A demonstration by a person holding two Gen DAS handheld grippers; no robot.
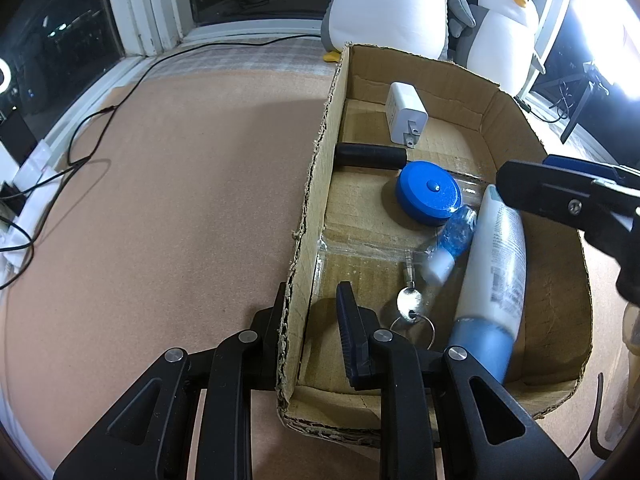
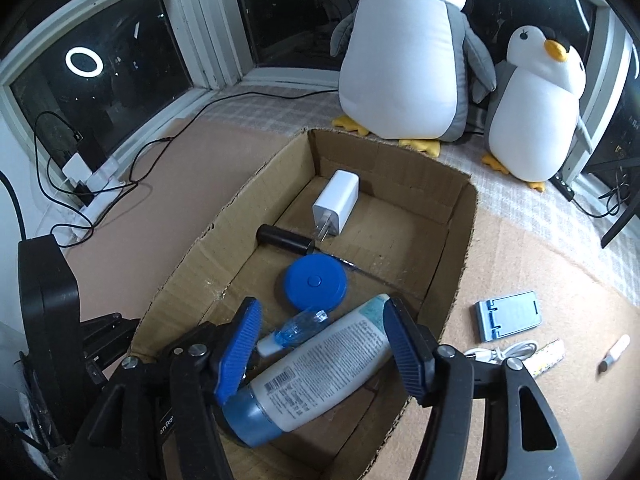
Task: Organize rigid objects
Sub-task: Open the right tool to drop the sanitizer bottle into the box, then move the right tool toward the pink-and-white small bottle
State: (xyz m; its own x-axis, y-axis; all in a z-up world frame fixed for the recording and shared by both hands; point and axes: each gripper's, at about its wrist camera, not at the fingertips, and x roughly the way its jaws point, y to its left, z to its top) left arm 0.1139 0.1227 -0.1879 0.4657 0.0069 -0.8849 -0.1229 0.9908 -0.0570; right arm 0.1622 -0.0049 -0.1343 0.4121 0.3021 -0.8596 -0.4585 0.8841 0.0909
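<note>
**Tube's in the box, your right jaws are spread around it**

Your left gripper (image 1: 310, 312) is clamped on the left wall of the cardboard box (image 1: 316, 184), one finger outside, one inside. Your right gripper (image 2: 324, 344) is released: the blue pads stand to either side of the white lotion tube (image 2: 320, 376) with daylight between pad and tube on both sides, so nothing's pinched.

The right wrist view is the only one showing the stuff still out on the table: a light blue phone stand (image 2: 508, 314), a coiled white cable (image 2: 502, 352) and a small white stick (image 2: 614, 354) further right. The left wrist view gives you something the other hides, a silver spoon-shaped charm on a key ring (image 1: 412, 308) on the box floor right by the tube.

The tube lies on the box floor, long axis diagonal: blue cap end (image 2: 244, 420) toward you at lower left, crimped end pointing up-right toward the far corner. A small blue-and-clear bottle (image 2: 296, 330) lies just beside it, roughly parallel. Further in sit the round blue case (image 2: 316, 282), a black cylinder (image 2: 282, 238) and the white charger (image 2: 336, 204).
</note>
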